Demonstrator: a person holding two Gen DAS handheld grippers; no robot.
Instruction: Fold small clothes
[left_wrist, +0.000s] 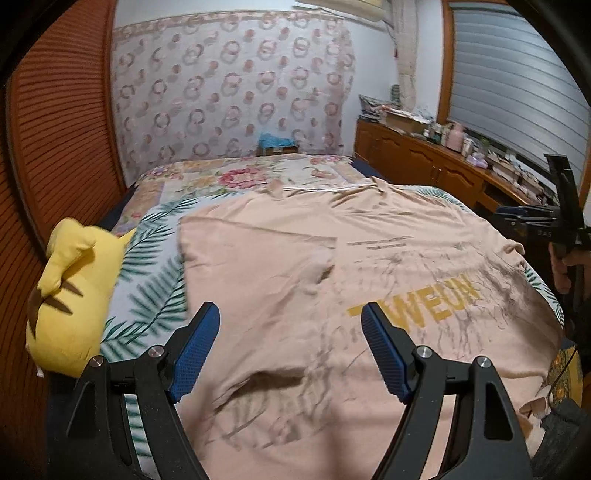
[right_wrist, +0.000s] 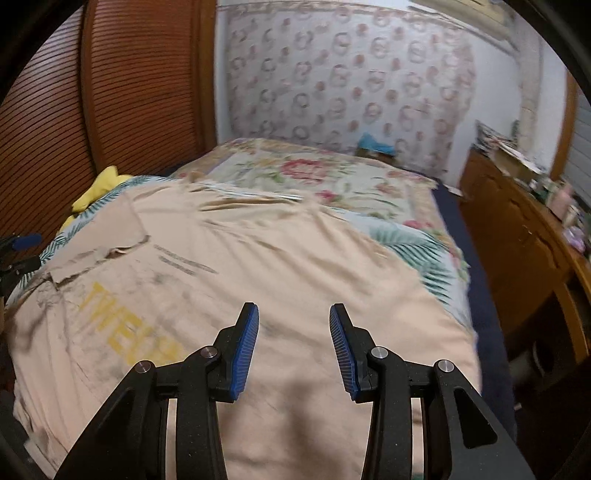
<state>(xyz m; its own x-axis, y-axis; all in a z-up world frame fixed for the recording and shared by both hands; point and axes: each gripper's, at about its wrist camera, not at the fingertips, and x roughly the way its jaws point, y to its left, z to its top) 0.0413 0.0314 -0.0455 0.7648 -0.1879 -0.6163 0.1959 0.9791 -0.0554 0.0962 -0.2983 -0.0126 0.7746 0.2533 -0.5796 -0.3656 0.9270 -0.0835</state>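
Note:
A peach T-shirt (left_wrist: 314, 266) with yellow lettering and a dark tangled print lies spread over the bed; one sleeve side is folded over onto the body. It also shows in the right wrist view (right_wrist: 280, 266). My left gripper (left_wrist: 290, 314) is open and empty, hovering above the shirt's near left part. My right gripper (right_wrist: 293, 317) is open and empty above the shirt's near right part. The right gripper also shows at the far right of the left wrist view (left_wrist: 546, 218), held in a hand.
A yellow plush toy (left_wrist: 70, 291) lies at the bed's left edge beside the wooden slatted doors (left_wrist: 55, 122). The bed (left_wrist: 236, 177) has leaf-print and floral covers. A wooden sideboard (right_wrist: 517, 229) with clutter stands on the right under a window.

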